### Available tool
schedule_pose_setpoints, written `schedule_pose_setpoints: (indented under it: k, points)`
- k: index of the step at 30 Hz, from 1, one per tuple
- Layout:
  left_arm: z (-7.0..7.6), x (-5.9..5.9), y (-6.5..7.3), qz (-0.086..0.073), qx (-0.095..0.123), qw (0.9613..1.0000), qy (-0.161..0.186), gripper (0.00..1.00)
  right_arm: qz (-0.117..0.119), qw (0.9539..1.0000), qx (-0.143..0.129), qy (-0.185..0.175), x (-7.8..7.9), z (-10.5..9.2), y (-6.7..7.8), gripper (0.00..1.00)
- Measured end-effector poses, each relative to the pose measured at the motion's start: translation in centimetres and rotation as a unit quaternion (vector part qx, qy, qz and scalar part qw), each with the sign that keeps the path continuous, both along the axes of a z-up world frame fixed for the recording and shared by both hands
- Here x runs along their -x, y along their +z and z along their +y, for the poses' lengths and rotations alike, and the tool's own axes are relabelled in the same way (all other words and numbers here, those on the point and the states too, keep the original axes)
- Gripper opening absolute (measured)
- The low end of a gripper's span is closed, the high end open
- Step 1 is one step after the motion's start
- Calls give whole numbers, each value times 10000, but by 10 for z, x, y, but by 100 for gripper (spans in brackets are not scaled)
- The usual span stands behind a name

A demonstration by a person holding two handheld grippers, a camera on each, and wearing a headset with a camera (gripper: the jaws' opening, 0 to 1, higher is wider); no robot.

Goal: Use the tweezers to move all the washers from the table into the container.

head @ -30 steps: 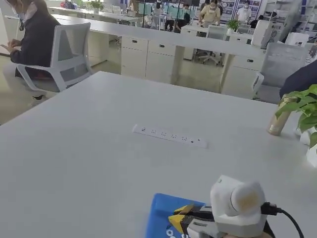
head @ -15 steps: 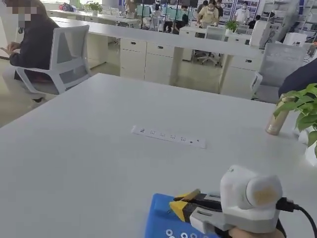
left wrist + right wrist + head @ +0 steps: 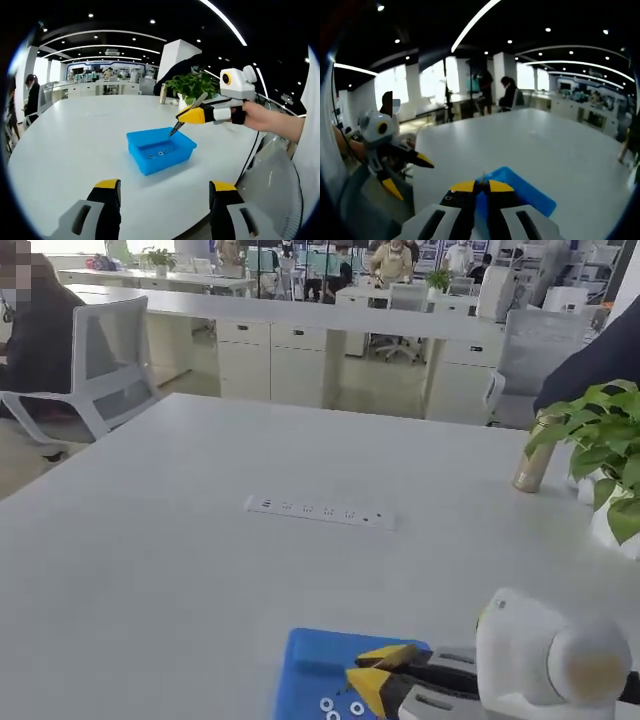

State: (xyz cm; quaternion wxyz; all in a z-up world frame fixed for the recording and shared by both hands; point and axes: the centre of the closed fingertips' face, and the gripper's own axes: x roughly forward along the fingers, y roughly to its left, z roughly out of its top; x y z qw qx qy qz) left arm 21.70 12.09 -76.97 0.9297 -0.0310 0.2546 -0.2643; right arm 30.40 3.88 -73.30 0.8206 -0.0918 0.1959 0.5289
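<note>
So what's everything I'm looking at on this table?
table: one, white, foreground.
container: one, blue, near the table edge.
washers: at least three, pale, inside the container.
tweezers: one, grey, pointing down at the container.
power strip: one, white, mid-table.
plant: one, green, table's right side.
bottle: one, gold, beside the plant.
chair: one, white, beyond the table, left.
left gripper: one, yellow-tipped, open, facing the container.
right gripper: one, yellow-tipped, shut on the tweezers.

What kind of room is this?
Most likely a big open office: long white desks with drawers, a swivel chair, and a power strip on the table.
</note>
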Motion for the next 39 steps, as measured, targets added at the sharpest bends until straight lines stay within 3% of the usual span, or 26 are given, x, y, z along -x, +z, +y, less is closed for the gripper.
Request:
schedule_pose_setpoints:
  k: [5, 8, 11, 16, 19, 22, 25, 28, 30, 32, 34, 39]
  points:
    - [-1, 1, 5, 94, 63, 9999, -79, 63, 81, 9999, 144, 23, 15, -9, -13, 4]
    - [-5, 0, 9, 113, -33, 9996, -246, 60, 150, 9994, 267, 144, 29, -12, -23, 4]
    - [-14, 0, 16, 140, 38, 9988, -463, 55, 241, 9990, 309, 202, 39, -14, -30, 4]
    - [-31, -5, 30, 48, 189, 9968, -770, 47, 438, 9978, 398, 289, 55, -17, -41, 4]
    - [-41, -7, 35, -51, 30, 9943, -1069, 39, 458, 9972, 491, 336, 62, -19, -47, 4]
    - [-47, -5, 36, -37, -81, 9924, -1224, 36, 472, 9969, 522, 364, 68, -21, -50, 4]
    - [-58, 0, 38, -59, -148, 9877, -1557, 29, 516, 9961, 579, 411, 74, -23, -54, 4]
    - [-64, 5, 32, 121, -251, 9830, -1814, 18, 586, 9943, 708, 537, 82, -24, -61, 4]
    - [-72, 10, 30, 144, -268, 9773, -2096, 17, 608, 9931, 775, 638, 88, -24, -65, 4]
    - [-77, 11, 27, 207, -296, 9742, -2226, 17, 666, 9920, 804, 711, 92, -24, -70, 4]
    - [-86, 17, 24, 268, -351, 9667, -2520, 17, 689, 9905, 872, 811, 96, -23, -73, 4]
    - [-102, 22, 24, 299, -420, 9542, -2946, 16, 539, 9836, 1258, 1173, 105, -23, -80, 4]
